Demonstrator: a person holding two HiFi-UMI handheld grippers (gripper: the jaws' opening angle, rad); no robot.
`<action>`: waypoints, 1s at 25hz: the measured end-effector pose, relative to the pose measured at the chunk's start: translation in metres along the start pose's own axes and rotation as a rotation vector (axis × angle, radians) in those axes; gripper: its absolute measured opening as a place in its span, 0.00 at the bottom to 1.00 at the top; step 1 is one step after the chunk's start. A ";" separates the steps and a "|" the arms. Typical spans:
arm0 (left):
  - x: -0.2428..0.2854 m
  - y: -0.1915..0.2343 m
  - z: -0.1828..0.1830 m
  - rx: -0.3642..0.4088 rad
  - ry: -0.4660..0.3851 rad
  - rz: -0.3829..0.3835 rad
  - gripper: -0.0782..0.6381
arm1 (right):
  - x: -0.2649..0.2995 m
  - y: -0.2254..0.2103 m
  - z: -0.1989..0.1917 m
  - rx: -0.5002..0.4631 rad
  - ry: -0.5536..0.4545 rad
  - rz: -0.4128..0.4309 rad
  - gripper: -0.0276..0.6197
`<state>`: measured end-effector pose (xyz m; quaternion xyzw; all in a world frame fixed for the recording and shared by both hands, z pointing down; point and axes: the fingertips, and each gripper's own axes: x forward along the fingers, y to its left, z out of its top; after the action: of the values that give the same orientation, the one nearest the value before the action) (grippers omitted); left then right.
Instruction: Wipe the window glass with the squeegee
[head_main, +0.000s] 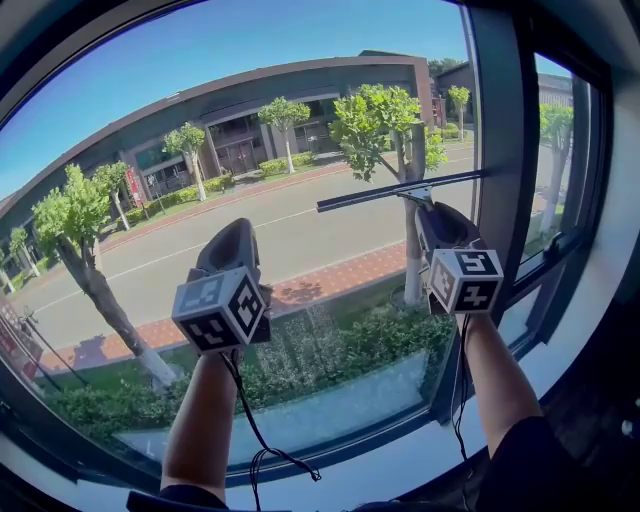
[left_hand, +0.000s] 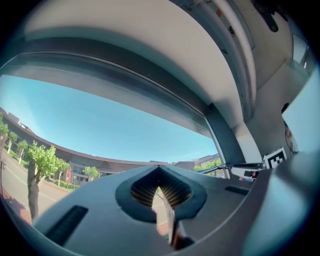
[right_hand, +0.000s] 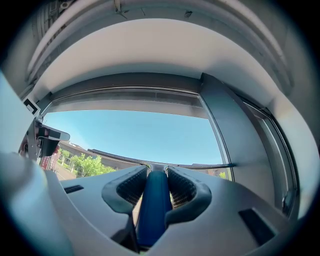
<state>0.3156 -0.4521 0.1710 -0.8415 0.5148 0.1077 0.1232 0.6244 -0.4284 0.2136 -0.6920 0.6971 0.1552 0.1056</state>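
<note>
The squeegee (head_main: 400, 190) lies with its long dark blade level against the big window glass (head_main: 250, 120), close to the right mullion. My right gripper (head_main: 432, 212) sits just under the blade, shut on the squeegee's blue handle (right_hand: 152, 205). In the right gripper view the blade (right_hand: 200, 165) runs across beyond the jaw tips of the right gripper (right_hand: 156, 175). My left gripper (head_main: 235, 232) is held up to the glass lower and to the left, apart from the squeegee. In its own view the left gripper (left_hand: 161, 186) is shut with nothing between the pads, and the squeegee (left_hand: 235, 167) shows far right.
A thick dark mullion (head_main: 505, 170) bounds the pane on the right, with a narrower side pane (head_main: 560, 150) beyond it. The pale sill (head_main: 400, 460) runs below the glass. A black cable (head_main: 255, 420) hangs from the left gripper. Outside are a street, trees and a long building.
</note>
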 end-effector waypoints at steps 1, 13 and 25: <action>0.000 -0.001 -0.003 -0.007 0.005 -0.003 0.11 | -0.001 0.000 -0.004 -0.002 0.006 0.003 0.24; -0.002 -0.005 -0.021 -0.037 0.028 0.000 0.11 | -0.013 0.002 -0.038 -0.001 0.048 0.003 0.25; -0.005 -0.009 -0.041 0.036 0.049 0.028 0.11 | -0.024 0.004 -0.064 0.016 0.068 0.005 0.25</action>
<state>0.3238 -0.4574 0.2126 -0.8342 0.5313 0.0797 0.1243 0.6257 -0.4292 0.2825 -0.6943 0.7032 0.1262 0.0872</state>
